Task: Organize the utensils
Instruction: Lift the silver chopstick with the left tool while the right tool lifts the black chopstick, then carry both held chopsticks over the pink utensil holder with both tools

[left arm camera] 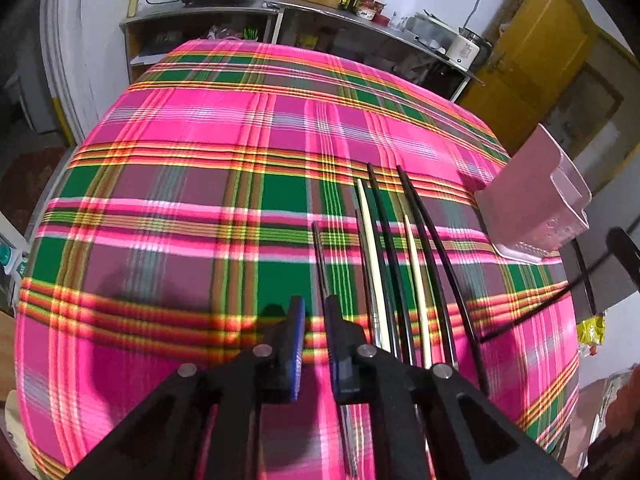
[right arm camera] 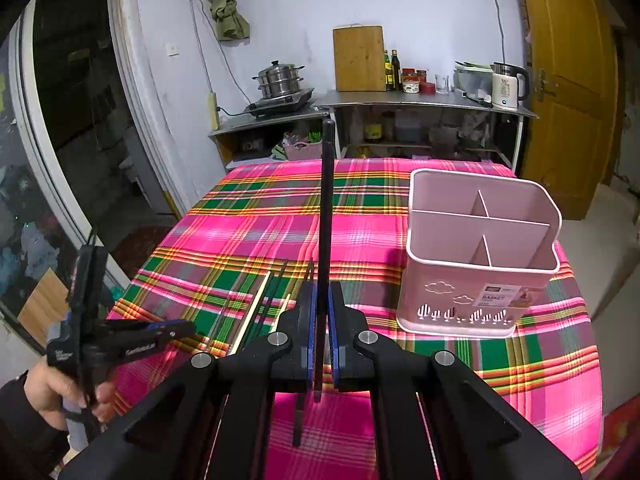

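Note:
Several black and cream chopsticks lie side by side on the plaid tablecloth, just right of my left gripper. The left gripper is open and empty, low over the cloth. My right gripper is shut on a black chopstick that points up and away, held above the table. The pink utensil basket stands upright to the right of it, with three compartments; it also shows in the left wrist view. The chopsticks on the cloth show in the right wrist view too.
The table is covered with a pink and green plaid cloth. Behind it stands a steel counter with a steamer pot, cutting board, bottles and a kettle. A yellow door is at the right.

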Available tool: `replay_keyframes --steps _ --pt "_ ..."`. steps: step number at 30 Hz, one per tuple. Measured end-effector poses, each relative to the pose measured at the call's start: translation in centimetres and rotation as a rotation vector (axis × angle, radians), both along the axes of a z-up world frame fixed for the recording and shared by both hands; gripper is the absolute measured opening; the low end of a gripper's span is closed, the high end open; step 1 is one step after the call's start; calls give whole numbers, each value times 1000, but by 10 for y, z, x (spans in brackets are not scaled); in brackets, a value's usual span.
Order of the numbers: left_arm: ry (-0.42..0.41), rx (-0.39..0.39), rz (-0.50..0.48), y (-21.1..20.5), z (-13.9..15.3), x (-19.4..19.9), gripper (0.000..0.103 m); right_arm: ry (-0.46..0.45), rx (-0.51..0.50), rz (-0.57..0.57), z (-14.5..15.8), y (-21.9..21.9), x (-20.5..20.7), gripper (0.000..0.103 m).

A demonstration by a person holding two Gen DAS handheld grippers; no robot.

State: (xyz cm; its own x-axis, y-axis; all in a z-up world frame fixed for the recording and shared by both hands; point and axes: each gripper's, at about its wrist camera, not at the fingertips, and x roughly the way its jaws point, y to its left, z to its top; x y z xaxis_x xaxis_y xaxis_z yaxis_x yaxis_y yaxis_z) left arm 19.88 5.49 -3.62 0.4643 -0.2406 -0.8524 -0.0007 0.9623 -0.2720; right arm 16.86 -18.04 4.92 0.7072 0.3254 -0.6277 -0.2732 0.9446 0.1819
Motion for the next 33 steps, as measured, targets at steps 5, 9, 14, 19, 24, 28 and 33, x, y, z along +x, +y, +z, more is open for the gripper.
replay_keyframes --steps 5,9,14,19,24,28,33 --pt "26 41 -21 -15 -10 16 11 5 5 -5 -2 -3 3 6" --pt "44 101 -27 -22 -21 25 11 6 6 -3 -2 -3 4 6" --pt "37 156 -49 -30 -21 29 5 8 7 -5 -1 -2 5 6" --pt "-8 110 -42 -23 -3 26 5 10 8 -6 -1 -2 5 6" --pt "-90 75 -54 -17 33 17 5 5 4 -7 1 -2 5 6" --pt "-155 56 -74 -17 63 6 5 -4 5 -7 6 -1 2 6" --pt "-217 43 -103 -24 95 -8 5 -22 7 -8 16 -2 -3 6"
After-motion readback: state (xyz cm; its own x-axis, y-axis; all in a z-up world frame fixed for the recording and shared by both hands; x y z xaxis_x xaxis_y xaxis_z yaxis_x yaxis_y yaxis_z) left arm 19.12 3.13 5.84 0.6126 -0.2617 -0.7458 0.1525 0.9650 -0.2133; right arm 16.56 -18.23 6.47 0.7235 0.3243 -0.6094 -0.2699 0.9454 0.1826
